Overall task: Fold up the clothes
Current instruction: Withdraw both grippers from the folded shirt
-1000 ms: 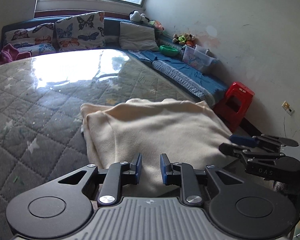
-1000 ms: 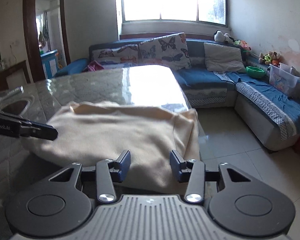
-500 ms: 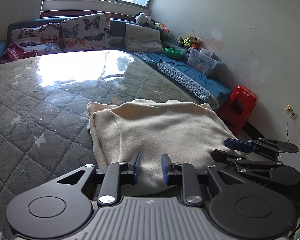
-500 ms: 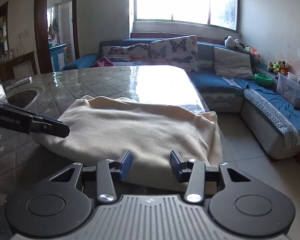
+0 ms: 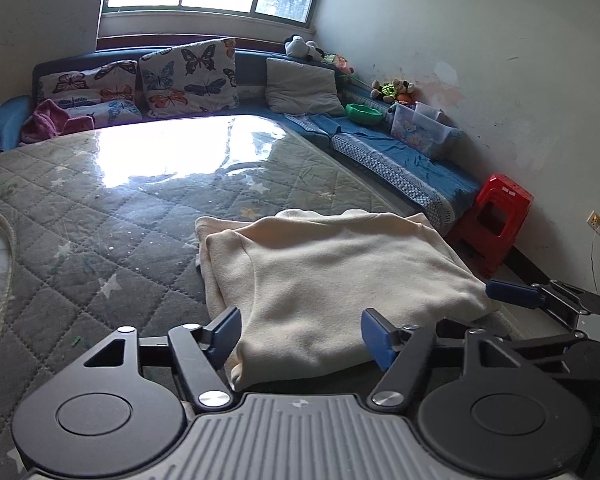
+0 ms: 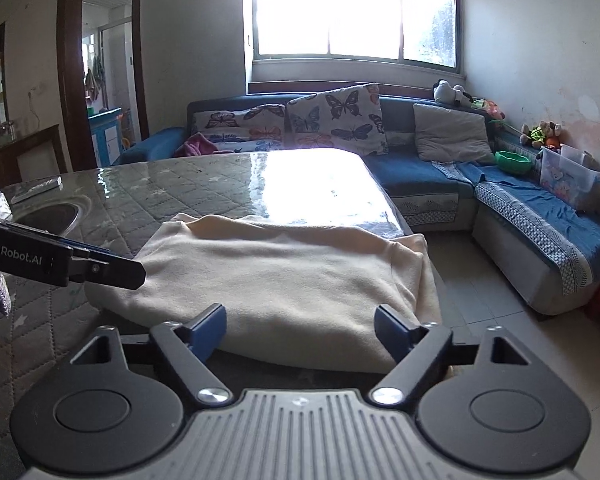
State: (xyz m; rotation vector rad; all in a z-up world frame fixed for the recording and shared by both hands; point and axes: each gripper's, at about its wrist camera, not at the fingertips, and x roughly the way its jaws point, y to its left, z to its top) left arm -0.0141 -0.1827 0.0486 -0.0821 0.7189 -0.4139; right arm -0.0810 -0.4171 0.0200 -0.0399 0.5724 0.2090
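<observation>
Both grippers just spread, clear of cream garment; doorway only in right view.

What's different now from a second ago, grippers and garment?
Both the left gripper and the right gripper have just been opening; their jaws now stand wide at the near edge of the cream garment, pressing nothing. The garment stays folded on the quilted table.
</observation>
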